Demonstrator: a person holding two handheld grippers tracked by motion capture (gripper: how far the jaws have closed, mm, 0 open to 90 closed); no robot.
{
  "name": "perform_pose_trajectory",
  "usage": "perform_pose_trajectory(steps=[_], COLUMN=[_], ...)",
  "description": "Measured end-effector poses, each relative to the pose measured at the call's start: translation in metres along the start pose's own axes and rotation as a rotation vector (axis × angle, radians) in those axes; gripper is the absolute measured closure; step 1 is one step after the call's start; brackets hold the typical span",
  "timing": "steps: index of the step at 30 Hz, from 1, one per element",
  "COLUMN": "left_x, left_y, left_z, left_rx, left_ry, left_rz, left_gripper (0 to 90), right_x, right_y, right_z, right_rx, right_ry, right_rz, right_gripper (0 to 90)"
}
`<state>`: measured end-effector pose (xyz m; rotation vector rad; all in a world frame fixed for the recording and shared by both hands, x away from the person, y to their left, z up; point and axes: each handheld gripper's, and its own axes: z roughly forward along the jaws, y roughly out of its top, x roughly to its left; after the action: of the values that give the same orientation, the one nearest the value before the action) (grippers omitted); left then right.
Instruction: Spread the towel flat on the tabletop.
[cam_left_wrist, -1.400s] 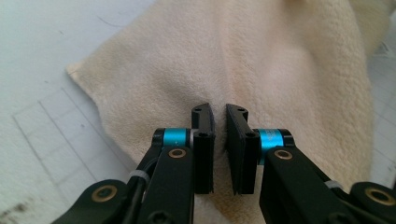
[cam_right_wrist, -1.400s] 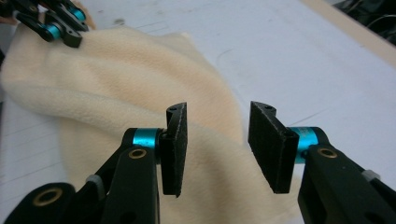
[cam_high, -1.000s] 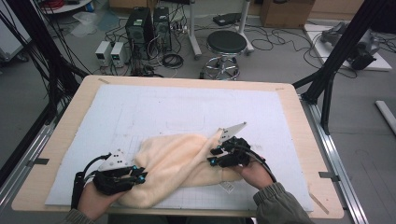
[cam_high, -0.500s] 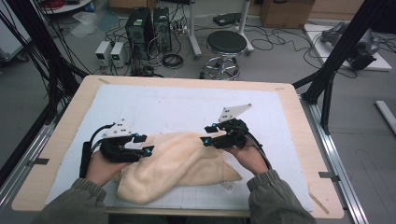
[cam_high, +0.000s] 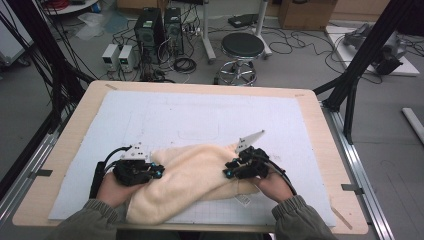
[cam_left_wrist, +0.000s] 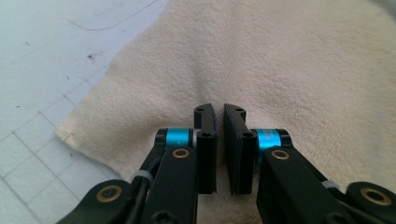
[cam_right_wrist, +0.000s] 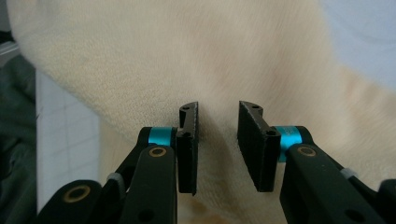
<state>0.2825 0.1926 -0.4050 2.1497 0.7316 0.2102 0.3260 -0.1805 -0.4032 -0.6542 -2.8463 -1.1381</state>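
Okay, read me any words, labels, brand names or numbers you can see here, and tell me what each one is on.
No text can be read.
Small white tag at the cream towel's near edge: print too small to read.
Grid mat: faint drawn lines, no words.
Two power boxes on the floor: front markings blurred.
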Motion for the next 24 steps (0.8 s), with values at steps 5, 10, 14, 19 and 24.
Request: perform_pose_trajectory(steps=[5,10,14,19,24], left_x=[-0.013,-0.016,-0.016,-0.015,-0.014], left_y=[-0.005,-0.01,-0.011,-0.012,-0.014], left_z=[-0.007,-0.004,-0.001,-0.001,-0.001], left_rx=[0.014,0.033,0.046,0.038,0.035], left_ry=[-0.032,-0.056,-0.071,-0.08,-0.085], left_rz=[0.026,0.037,0.048,0.041,0.036], left_gripper=[83.4,83.1,82.9,82.1,80.4], right_x=[0.013,0.003,-0.015,-0.031,-0.026], right_y=[-0.011,-0.003,-0.003,-0.004,-0.003], right_z=[-0.005,-0.015,-0.014,0.006,0.014], right_rx=[-0.013,-0.086,-0.146,-0.099,-0.064], right_ry=[0.014,-0.048,-0.121,-0.084,-0.033], right_rz=[-0.021,-0.044,-0.023,0.012,-0.005], right_gripper=[68.9,60.5,50.0,54.2,74.3])
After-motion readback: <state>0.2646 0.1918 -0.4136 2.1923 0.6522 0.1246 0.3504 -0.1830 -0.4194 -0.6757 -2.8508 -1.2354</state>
